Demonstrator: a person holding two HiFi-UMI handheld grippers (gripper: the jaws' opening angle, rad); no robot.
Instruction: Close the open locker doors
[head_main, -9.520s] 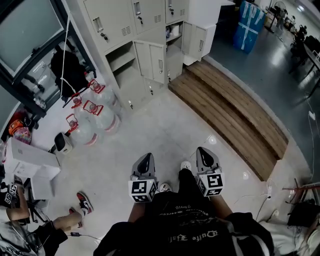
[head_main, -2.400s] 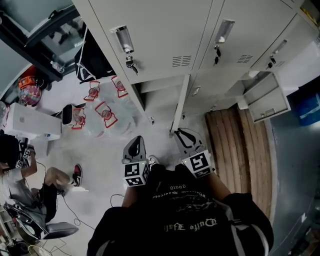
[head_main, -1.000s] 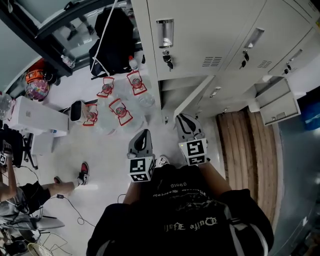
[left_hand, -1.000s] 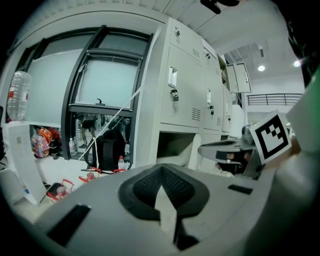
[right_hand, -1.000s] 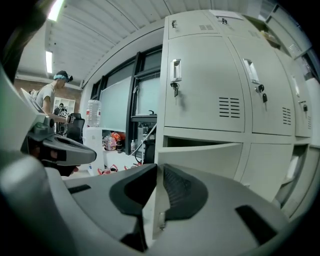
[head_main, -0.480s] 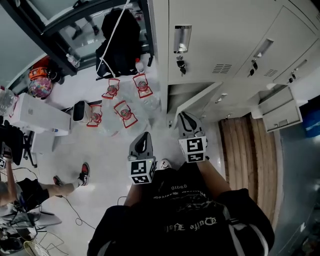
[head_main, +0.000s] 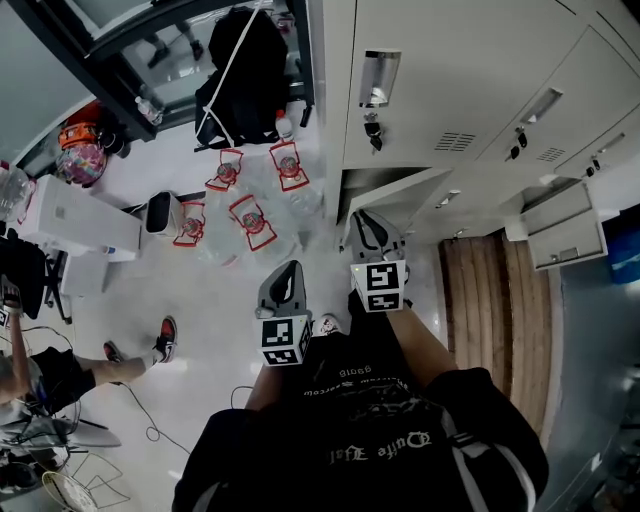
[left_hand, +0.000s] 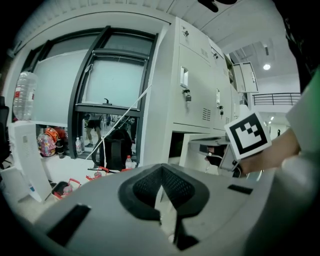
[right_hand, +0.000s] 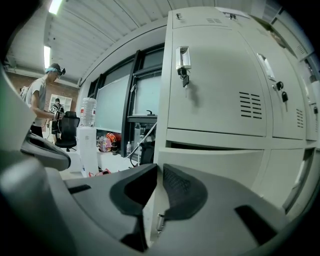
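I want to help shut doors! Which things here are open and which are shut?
Keyed upper locker door: shut.
Lower locker door beneath it: open.
Far right locker door: open.
Left gripper: shut, empty.
Right gripper: jaws closing, narrowly apart, nothing gripped.

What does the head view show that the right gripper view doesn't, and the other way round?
Only the head view: the wooden platform, a second open door farther right, and the wearer's torso.
Only the right gripper view: the ceiling lights and the upper body of a bystander.
Both: the lockers, the key in an upper door, and the ajar lower door close ahead.
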